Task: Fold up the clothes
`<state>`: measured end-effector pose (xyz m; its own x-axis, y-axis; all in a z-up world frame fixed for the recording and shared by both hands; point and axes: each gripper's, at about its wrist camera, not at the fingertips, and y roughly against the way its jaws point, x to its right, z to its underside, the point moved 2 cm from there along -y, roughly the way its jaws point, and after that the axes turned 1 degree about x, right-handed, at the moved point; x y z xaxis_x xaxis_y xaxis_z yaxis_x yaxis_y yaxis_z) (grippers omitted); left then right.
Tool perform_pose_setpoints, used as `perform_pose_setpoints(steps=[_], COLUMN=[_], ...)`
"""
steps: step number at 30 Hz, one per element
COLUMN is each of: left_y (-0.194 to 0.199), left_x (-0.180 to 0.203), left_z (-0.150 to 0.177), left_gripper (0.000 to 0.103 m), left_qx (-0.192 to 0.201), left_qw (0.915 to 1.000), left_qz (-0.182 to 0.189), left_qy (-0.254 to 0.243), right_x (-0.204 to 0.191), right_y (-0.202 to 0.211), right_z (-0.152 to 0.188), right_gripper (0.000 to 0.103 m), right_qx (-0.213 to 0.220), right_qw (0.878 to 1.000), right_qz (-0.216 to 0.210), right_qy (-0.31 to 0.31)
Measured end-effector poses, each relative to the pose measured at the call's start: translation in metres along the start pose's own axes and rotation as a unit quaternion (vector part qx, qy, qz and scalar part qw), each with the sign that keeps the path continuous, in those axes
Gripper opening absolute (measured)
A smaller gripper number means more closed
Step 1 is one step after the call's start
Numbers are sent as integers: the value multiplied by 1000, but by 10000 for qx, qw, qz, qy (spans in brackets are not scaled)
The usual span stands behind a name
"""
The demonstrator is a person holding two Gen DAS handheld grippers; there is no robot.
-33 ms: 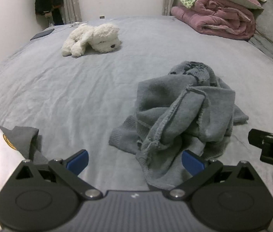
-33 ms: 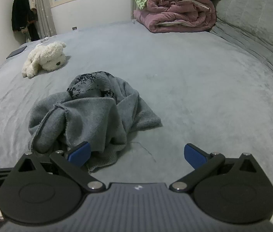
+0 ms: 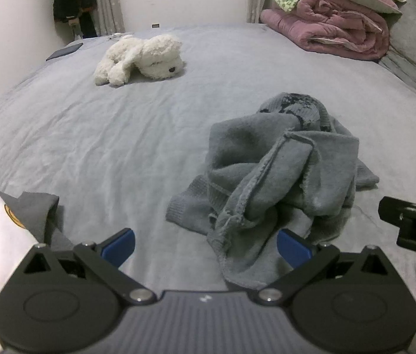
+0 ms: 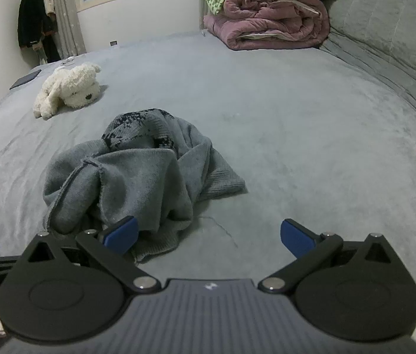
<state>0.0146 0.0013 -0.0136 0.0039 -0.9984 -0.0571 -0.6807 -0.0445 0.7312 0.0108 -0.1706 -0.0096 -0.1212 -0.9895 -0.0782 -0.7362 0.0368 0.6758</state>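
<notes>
Grey sweater (image 3: 281,177) dumped in crumpled heap on grey bed (image 3: 119,153), nothing folded yet. Left gripper (image 3: 206,246) spread wide, holding nothing; near edge of heap sits just ahead of its right-hand blue finger (image 3: 293,247), left-hand one over bare sheet. Right gripper (image 4: 209,236) same deal, wide open and empty; heap lies ahead of its left-hand finger (image 4: 121,234), other over plain bed. White plush dog (image 3: 140,59) well beyond fingers, pink rolled quilt (image 4: 266,20) far back.
</notes>
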Motion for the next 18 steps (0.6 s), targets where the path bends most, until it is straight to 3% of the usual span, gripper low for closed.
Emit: perform_pose_setpoints(steps=[18], left_y=[-9], left_x=[-2], left_z=[7], left_gripper=[103], left_qx=[-81], left_qw=[10000], left_qz=[-9], left_qy=[-6], right_x=[-3], right_y=[-3], right_z=[2], right_gripper=[103], right_qx=[-52], right_qw=[10000], right_qz=[23], right_qy=[61])
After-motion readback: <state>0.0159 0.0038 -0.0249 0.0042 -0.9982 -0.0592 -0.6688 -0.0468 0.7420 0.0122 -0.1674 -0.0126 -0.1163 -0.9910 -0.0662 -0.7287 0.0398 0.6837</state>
